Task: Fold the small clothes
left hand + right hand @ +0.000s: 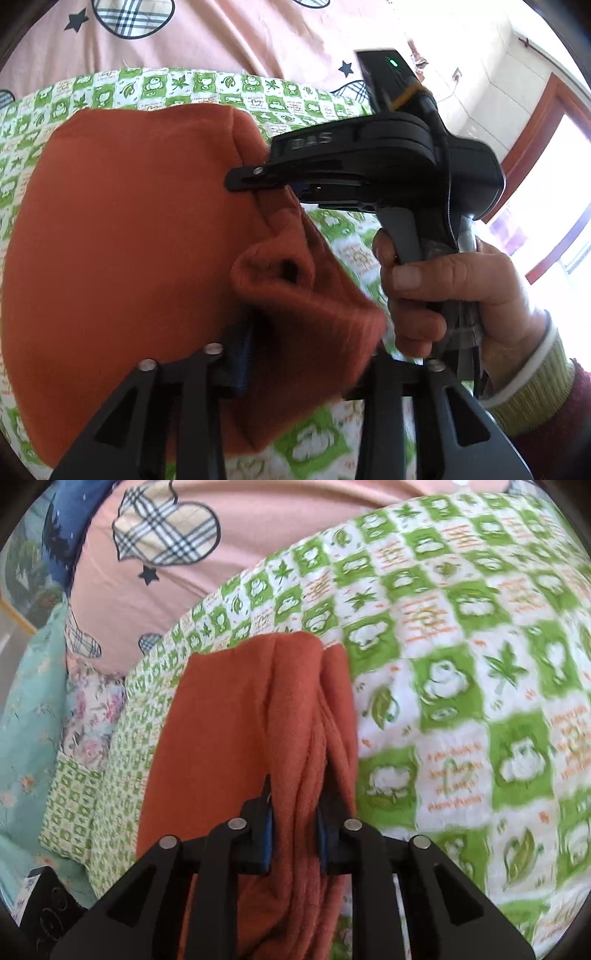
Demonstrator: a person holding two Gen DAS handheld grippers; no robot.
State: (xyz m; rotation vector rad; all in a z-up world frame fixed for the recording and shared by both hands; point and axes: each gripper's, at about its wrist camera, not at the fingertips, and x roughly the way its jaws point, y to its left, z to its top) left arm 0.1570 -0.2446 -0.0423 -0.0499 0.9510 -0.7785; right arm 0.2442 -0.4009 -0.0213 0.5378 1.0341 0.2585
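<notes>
Both grippers pinch the orange garment above the green quilt.
The left gripper is half buried in cloth; the right gripper clamps a bunched fold.

The garment is seen in plain rust orange. The sheet under it is checked in green and white, with frogs, leaves and orange lettering. The quilt is done in pink, with plaid patches and dark stars. Both grippers are finished in black with blue pads.
</notes>
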